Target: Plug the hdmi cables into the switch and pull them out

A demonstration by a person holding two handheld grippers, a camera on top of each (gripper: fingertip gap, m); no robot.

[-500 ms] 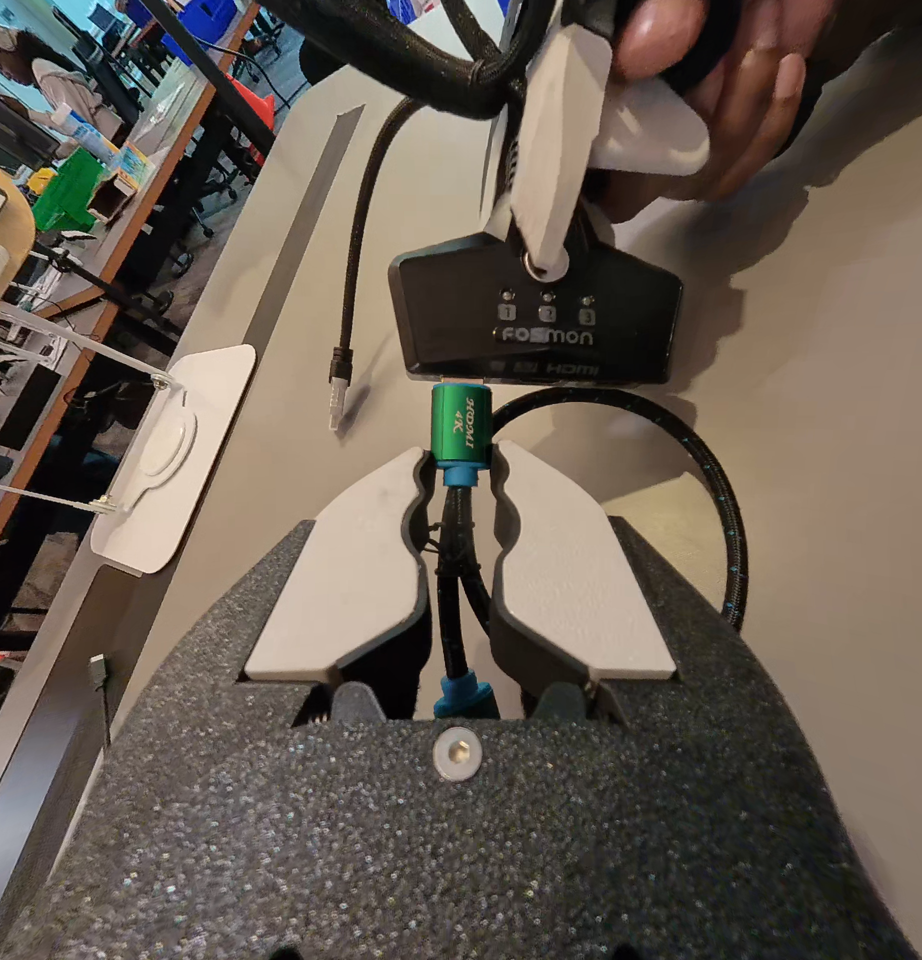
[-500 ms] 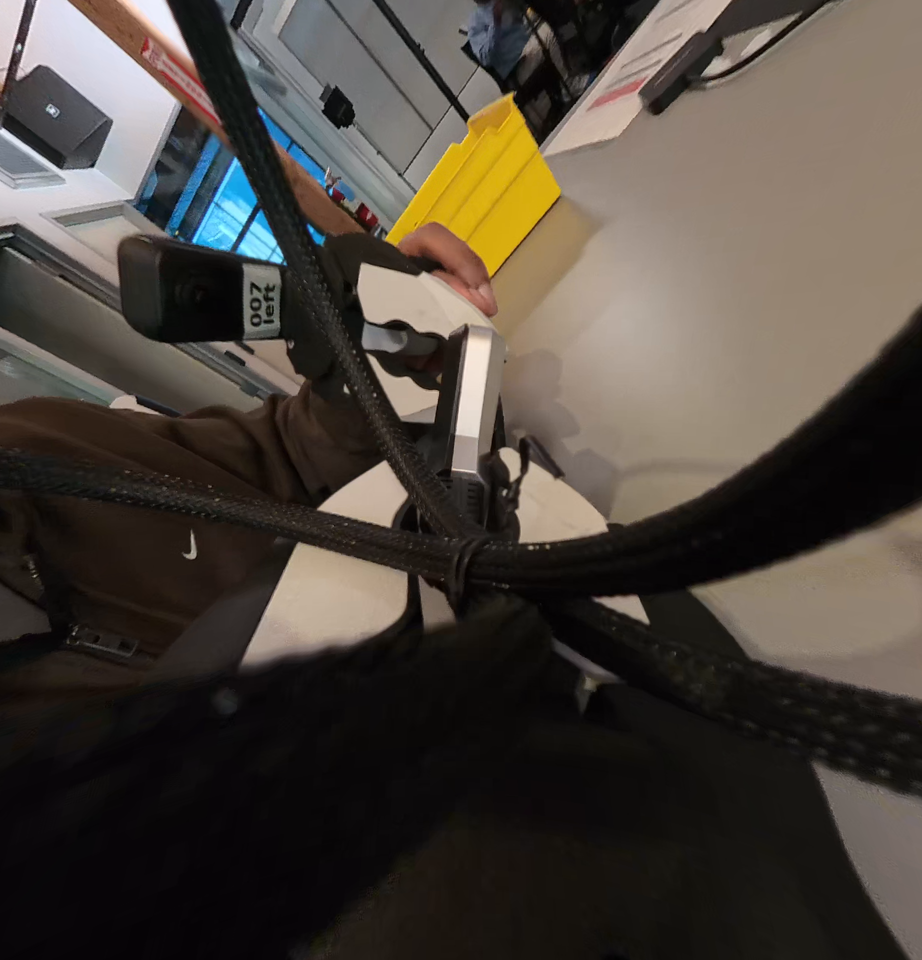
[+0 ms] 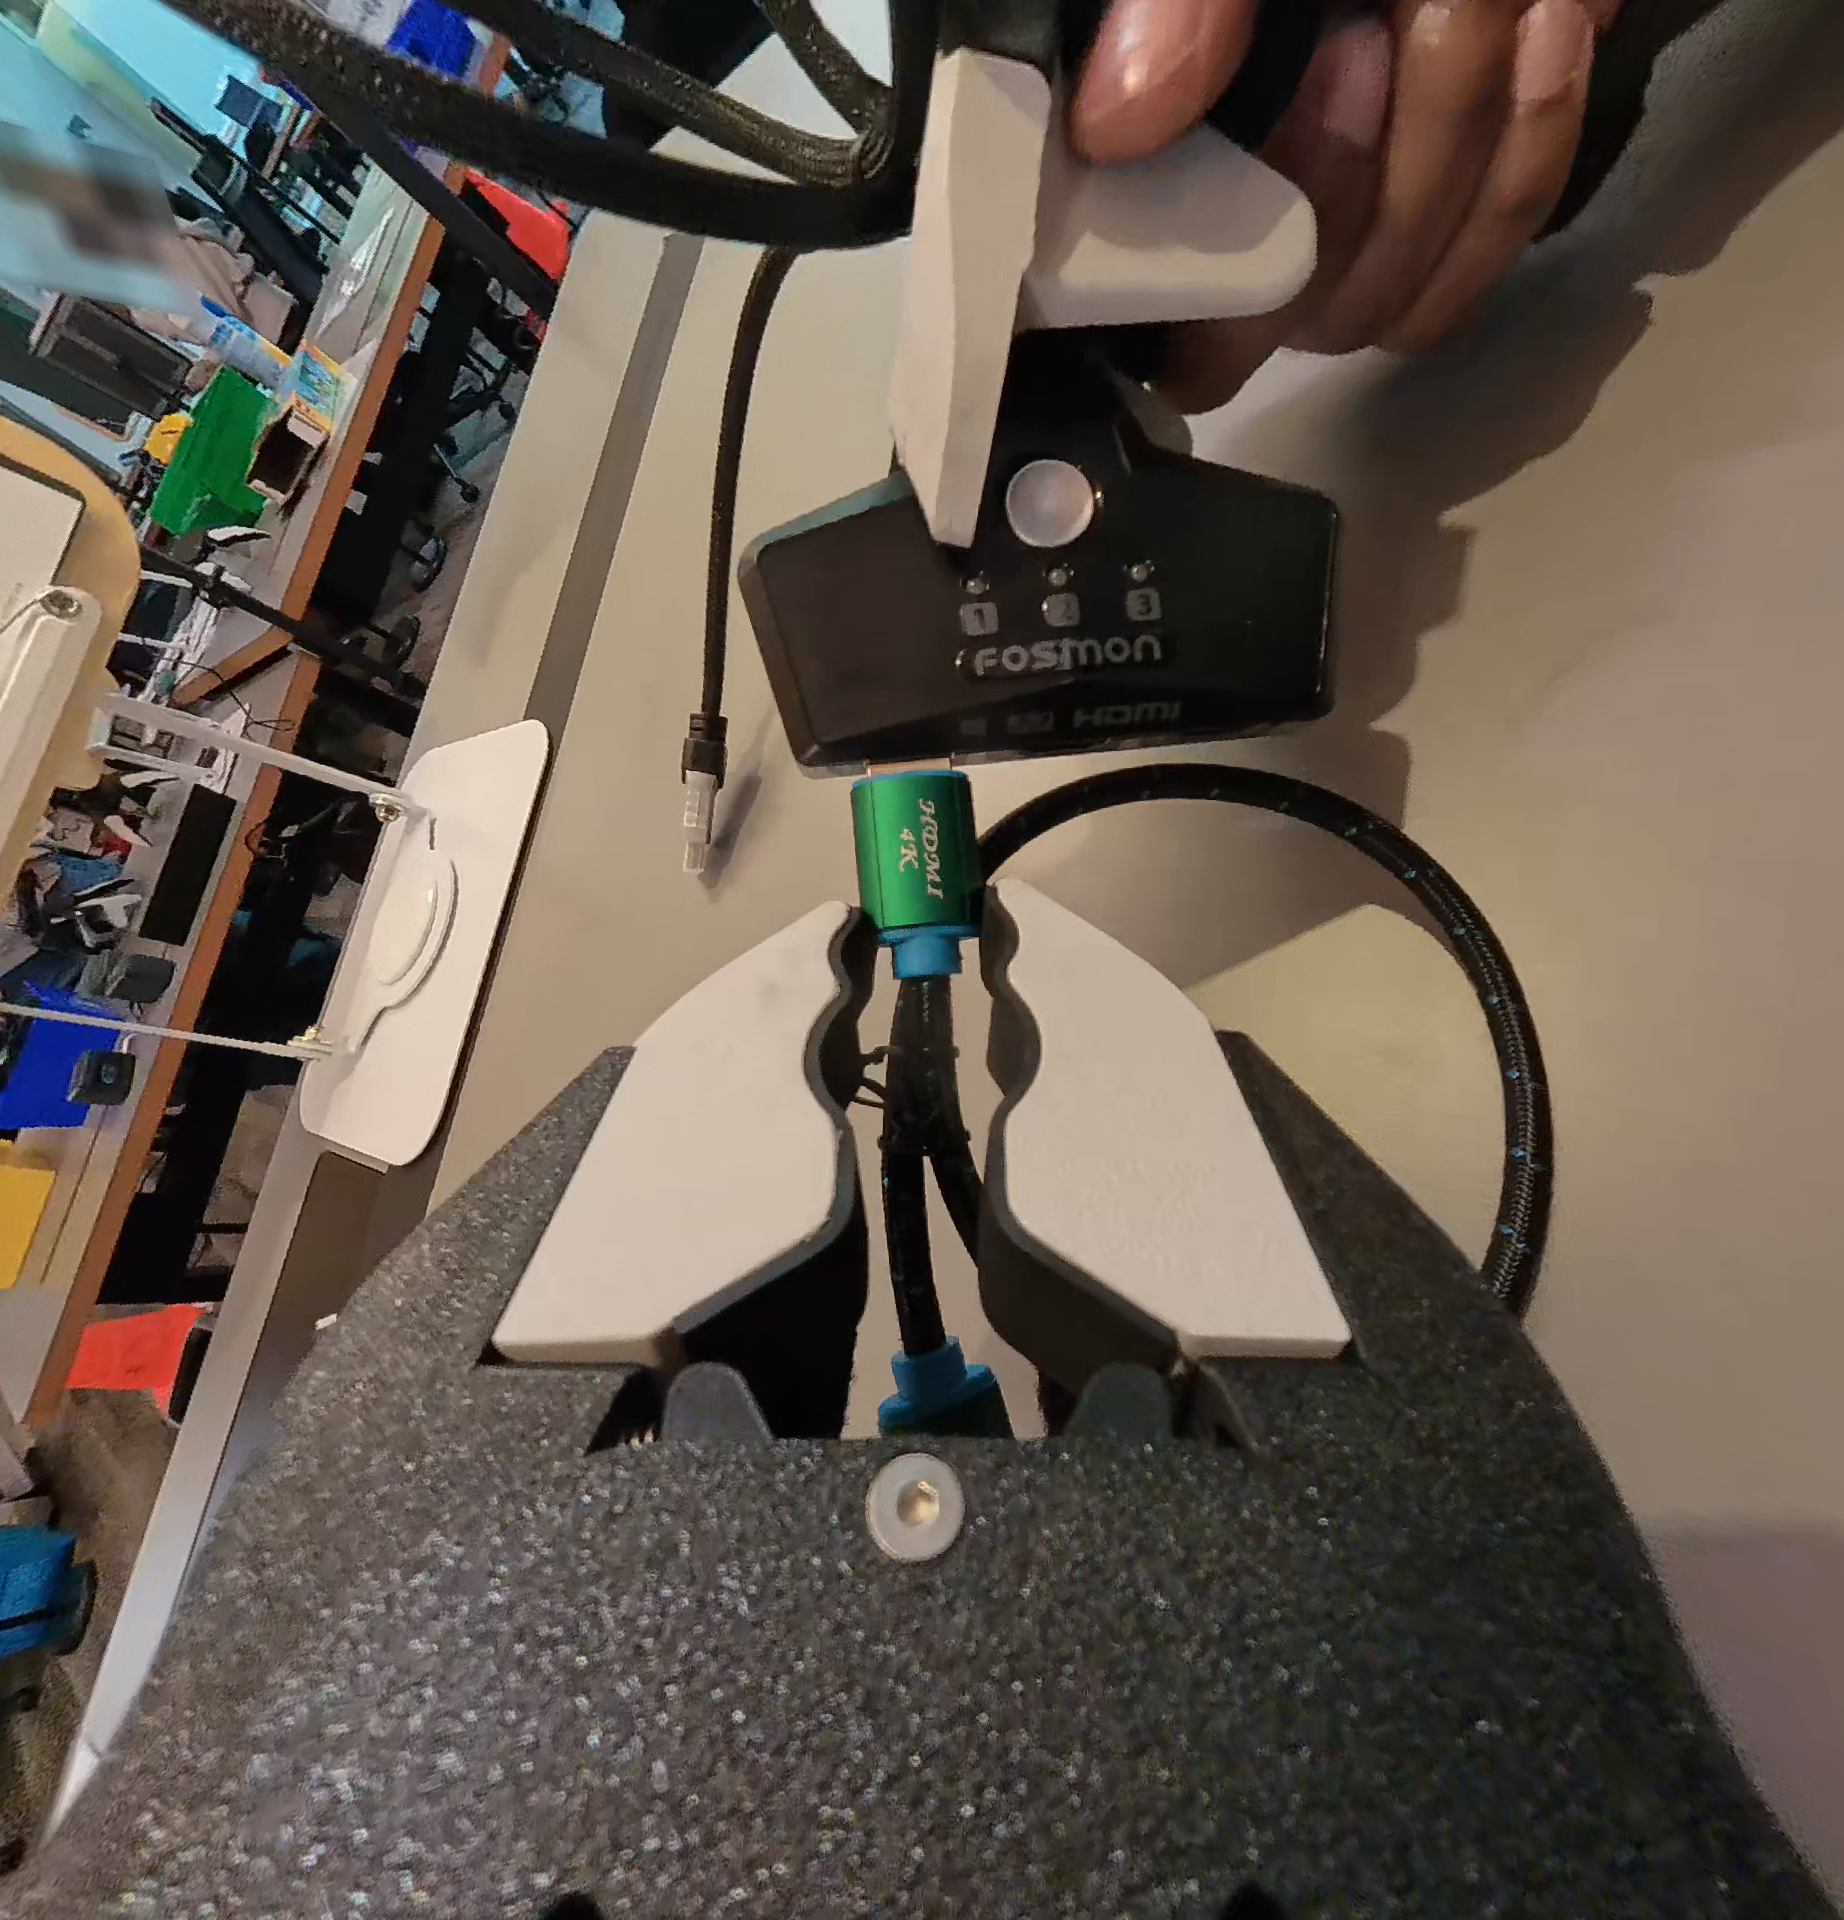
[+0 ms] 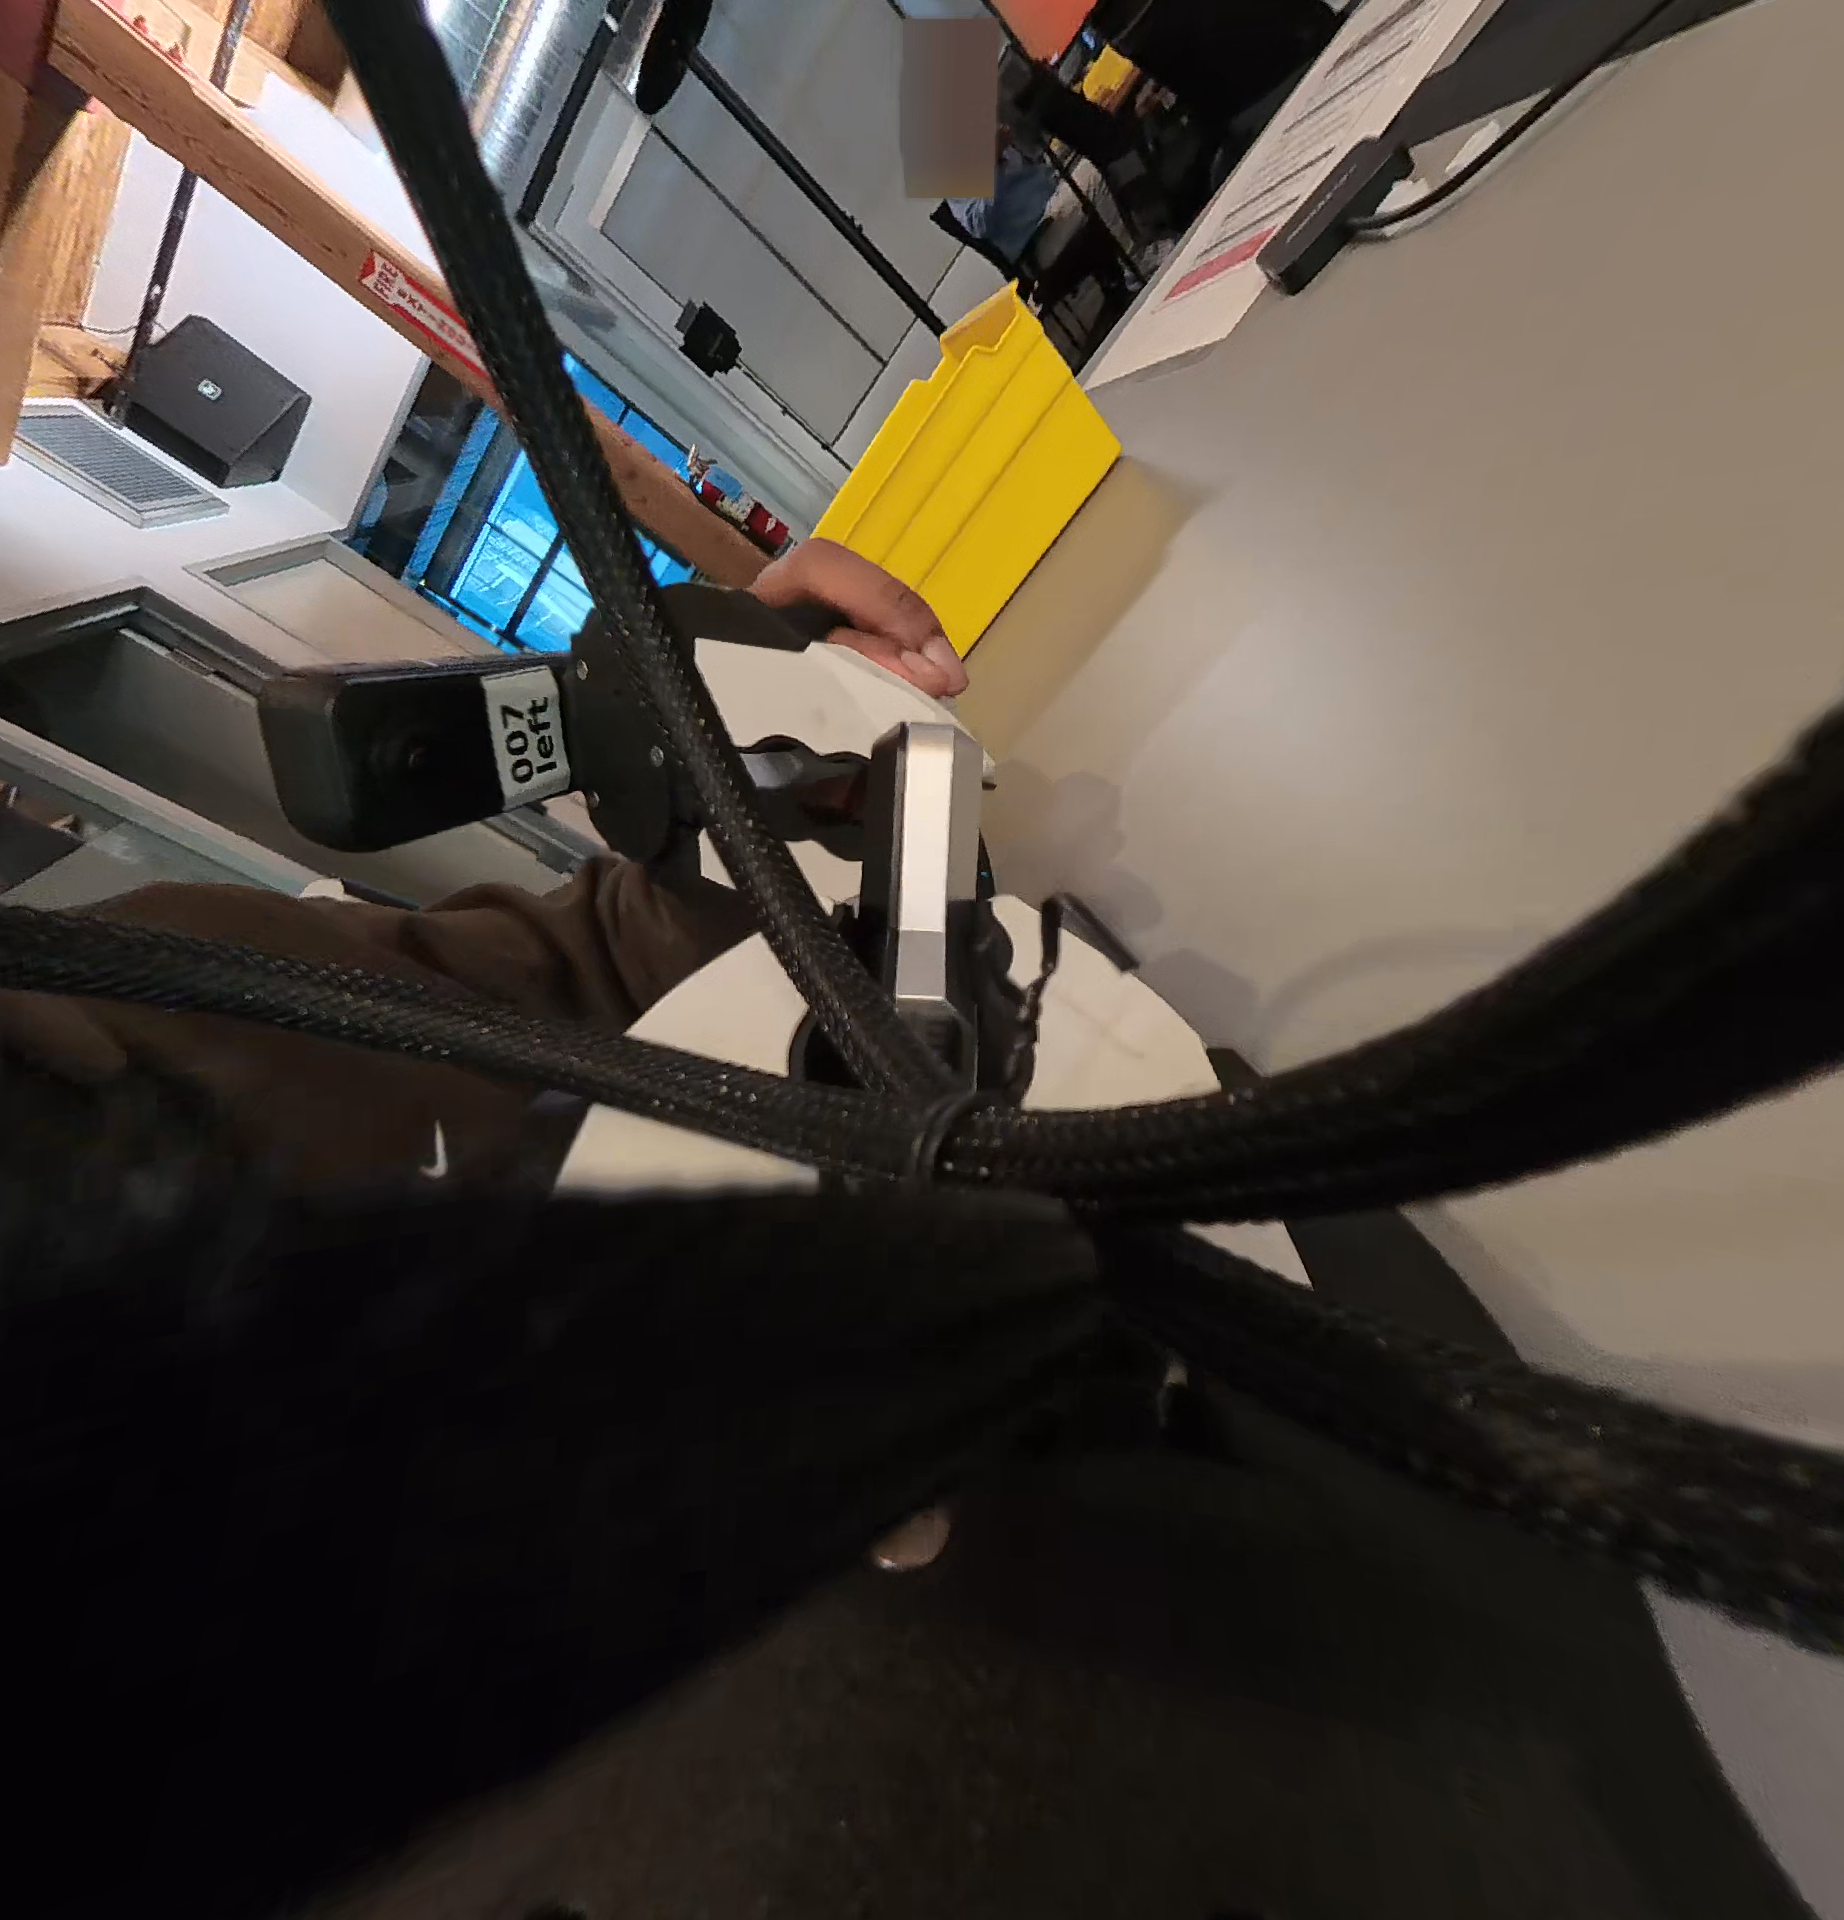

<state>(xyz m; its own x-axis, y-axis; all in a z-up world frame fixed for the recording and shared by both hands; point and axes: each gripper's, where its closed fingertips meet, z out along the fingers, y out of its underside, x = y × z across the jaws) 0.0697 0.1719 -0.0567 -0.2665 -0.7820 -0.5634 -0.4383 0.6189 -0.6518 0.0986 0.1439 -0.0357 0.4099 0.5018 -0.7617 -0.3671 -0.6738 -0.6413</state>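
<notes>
Right hand-held gripper (image 3: 959,488) shifted off switch box (image 3: 1043,634) button, green plug (image 3: 913,857) in port

A grey table (image 3: 1520,935) stands before cluttered desks (image 3: 305,343) and blue-lit windows (image 4: 502,520).

The left gripper (image 3: 920,914) clamps its jaws on a green plug (image 3: 910,857) at the black switch box (image 3: 1043,623), which the right gripper (image 3: 959,416) grips from above on the grey surface (image 3: 1520,831).

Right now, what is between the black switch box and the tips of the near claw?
In the left wrist view, a green cable plug spans it: metal tip in the black switch box, back end between the left claw's fingertips.
</notes>
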